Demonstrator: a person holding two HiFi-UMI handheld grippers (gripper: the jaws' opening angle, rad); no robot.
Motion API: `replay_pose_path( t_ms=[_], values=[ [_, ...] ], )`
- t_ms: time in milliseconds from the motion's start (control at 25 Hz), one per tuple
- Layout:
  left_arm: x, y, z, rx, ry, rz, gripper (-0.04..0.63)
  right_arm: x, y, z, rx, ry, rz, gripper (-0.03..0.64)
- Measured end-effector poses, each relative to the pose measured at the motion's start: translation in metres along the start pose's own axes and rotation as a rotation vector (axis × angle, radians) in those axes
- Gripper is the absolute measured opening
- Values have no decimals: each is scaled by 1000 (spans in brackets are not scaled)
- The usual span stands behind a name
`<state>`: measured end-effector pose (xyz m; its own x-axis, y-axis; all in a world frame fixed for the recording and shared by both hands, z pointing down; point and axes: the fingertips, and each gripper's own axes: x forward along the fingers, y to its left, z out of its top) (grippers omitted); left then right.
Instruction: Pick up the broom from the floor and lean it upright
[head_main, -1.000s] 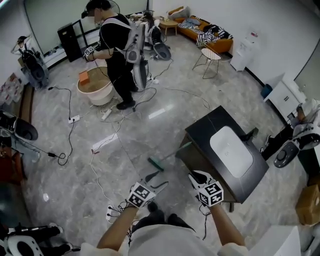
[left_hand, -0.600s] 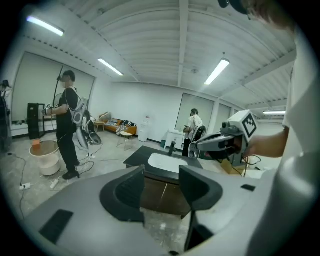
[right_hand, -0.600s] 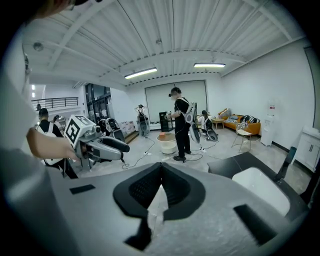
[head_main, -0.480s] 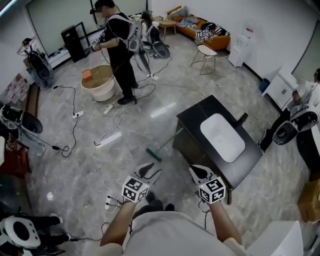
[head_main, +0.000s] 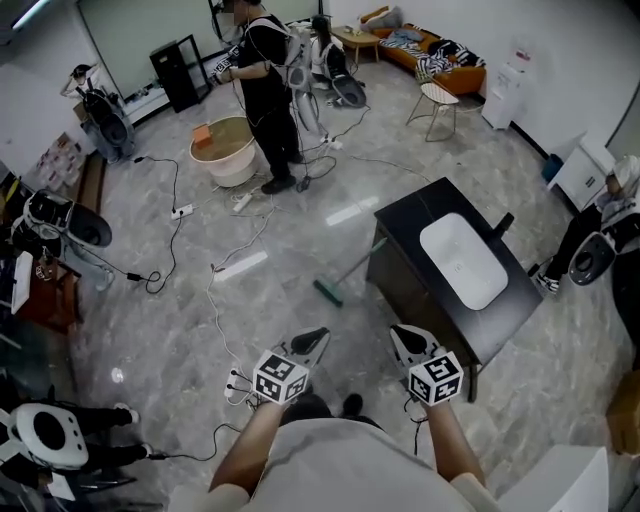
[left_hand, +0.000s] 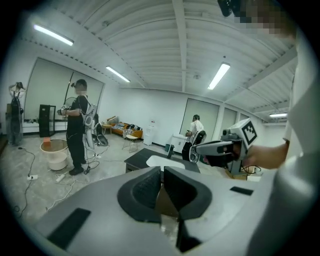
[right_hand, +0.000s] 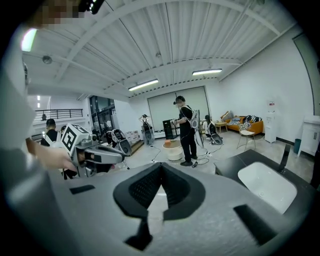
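The broom (head_main: 350, 272) lies on the grey floor, its green head (head_main: 328, 291) toward me and its pale handle running up against the black sink cabinet (head_main: 400, 250). Both grippers hover near my body, well short of the broom. My left gripper (head_main: 318, 338) has just been closing; its jaws meet with nothing between them (left_hand: 162, 172). My right gripper (head_main: 400, 334) is shut and empty too (right_hand: 161, 167). Each gripper view shows the other gripper beside it, and neither shows the broom.
The cabinet holds a white basin (head_main: 462, 258) with a black tap. Cables (head_main: 215, 290) and a power strip (head_main: 240, 267) trail over the floor to the left. A person in black (head_main: 268, 70) stands by a beige tub (head_main: 225, 150). A chair (head_main: 435, 100) and an orange sofa (head_main: 450, 60) stand at the back.
The left gripper's jaws stood apart and are now together. Both grippers have lifted and pulled back toward me, and the head view has swung, so the broom sits higher in the picture.
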<state>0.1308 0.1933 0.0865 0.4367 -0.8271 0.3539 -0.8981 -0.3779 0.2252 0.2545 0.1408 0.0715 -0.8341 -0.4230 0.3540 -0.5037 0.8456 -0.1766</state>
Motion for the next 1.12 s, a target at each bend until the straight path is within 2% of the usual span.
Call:
replay_pose_path(
  t_ms=[200, 560, 880, 1120],
  values=[
    [-18, 2, 3, 14, -1, -35, 14, 6, 23, 9, -40, -13, 10, 2],
    [-48, 30, 28, 99, -8, -90, 14, 27, 52, 40, -67, -44, -51, 1],
    [-68, 62, 36, 121, -3, -107, 14, 56, 82, 56, -109, -50, -48, 0],
    [-74, 68, 35, 126, -2, -112, 14, 64, 93, 59, -102, -58, -43, 0]
  ],
)
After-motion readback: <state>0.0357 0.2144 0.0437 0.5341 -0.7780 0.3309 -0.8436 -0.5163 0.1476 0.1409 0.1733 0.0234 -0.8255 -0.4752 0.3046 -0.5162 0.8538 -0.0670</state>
